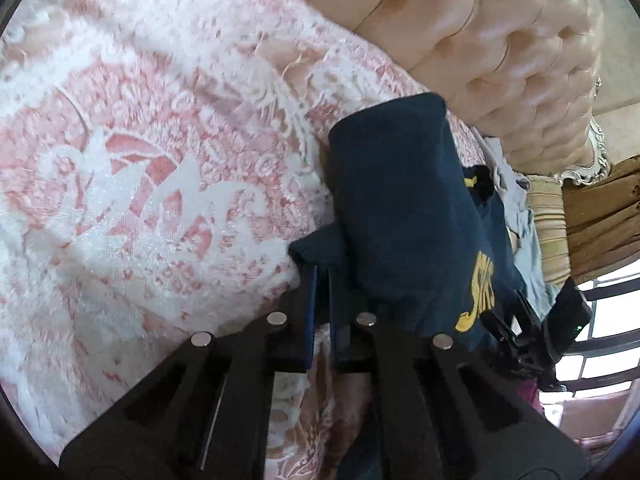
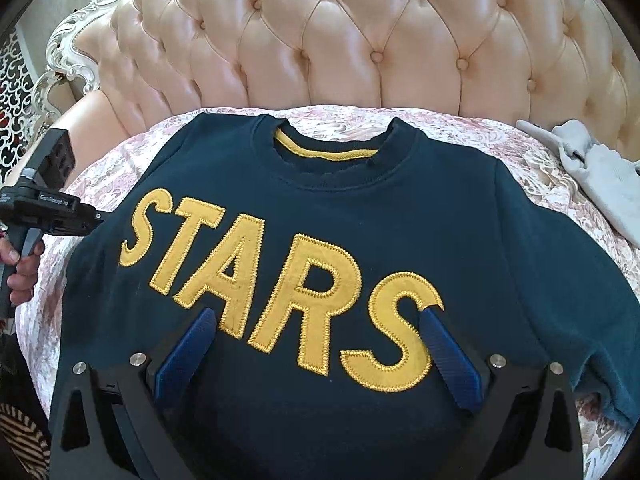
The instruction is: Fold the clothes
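The left tongs are pinched nearly together on a flap of the navy sweatshirt, most likely the cuff or edge of a sleeve; the dark cloth bunches over their tips and rises from them toward the headboard. The right tongs stand wide and hold nothing, their blue pads hovering over or resting on the chest of the sweatshirt, one on each side of the yellow STARS lettering; whether they touch the cloth I cannot tell. The sweatshirt lies front up and spread on the bed's pink-and-white cover, collar toward the headboard, hem toward the right tongs, so its long axis runs straight away from them. In the right wrist view the other gripper, held by a hand, sits at the garment's left edge, so the left hand is the nearer one to that sleeve, and the body of the shirt lies to its right. The coming move probably carries that pinched flap across toward the lettering, over the chest. A pale grey garment lies apart on the cover, beside the far shoulder.
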Demonstrator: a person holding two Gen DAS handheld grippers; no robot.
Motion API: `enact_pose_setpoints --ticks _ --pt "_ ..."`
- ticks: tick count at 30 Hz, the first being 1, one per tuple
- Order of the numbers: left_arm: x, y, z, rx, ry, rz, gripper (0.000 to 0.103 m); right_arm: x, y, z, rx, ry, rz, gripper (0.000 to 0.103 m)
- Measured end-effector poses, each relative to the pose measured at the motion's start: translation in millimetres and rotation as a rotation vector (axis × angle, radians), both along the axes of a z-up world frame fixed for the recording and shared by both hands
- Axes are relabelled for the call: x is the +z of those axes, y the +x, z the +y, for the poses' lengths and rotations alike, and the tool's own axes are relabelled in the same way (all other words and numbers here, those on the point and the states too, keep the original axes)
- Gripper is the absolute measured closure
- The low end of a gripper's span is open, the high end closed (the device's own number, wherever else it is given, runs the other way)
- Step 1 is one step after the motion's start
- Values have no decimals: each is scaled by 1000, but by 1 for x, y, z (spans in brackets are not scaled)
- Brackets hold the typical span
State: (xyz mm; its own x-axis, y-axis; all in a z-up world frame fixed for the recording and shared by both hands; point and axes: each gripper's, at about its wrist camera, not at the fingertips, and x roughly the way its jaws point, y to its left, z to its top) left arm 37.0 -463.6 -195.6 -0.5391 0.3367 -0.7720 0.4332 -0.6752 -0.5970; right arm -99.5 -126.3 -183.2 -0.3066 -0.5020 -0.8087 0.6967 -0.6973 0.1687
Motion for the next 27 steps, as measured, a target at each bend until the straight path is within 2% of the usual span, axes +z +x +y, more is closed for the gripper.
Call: enact_pose_setpoints --ticks 3,9,15,19,23,27 --pt "22 9 5 31 -56 47 97 0 2 -1 0 1 3 0" --pt "91 30 10 44 -265 123 97 1 3 -1 1 2 6 0" --pt "153 43 -22 95 -463 136 97 2 2 -2 3 12 10 0" --pt "172 56 -53 129 -583 91 97 1 3 -5 4 24 17 0" --pt "177 84 -82 200 -637 64 97 1 3 -6 5 24 17 0" --pt "175 114 -112 298 -635 42 97 1 3 -6 5 23 16 0"
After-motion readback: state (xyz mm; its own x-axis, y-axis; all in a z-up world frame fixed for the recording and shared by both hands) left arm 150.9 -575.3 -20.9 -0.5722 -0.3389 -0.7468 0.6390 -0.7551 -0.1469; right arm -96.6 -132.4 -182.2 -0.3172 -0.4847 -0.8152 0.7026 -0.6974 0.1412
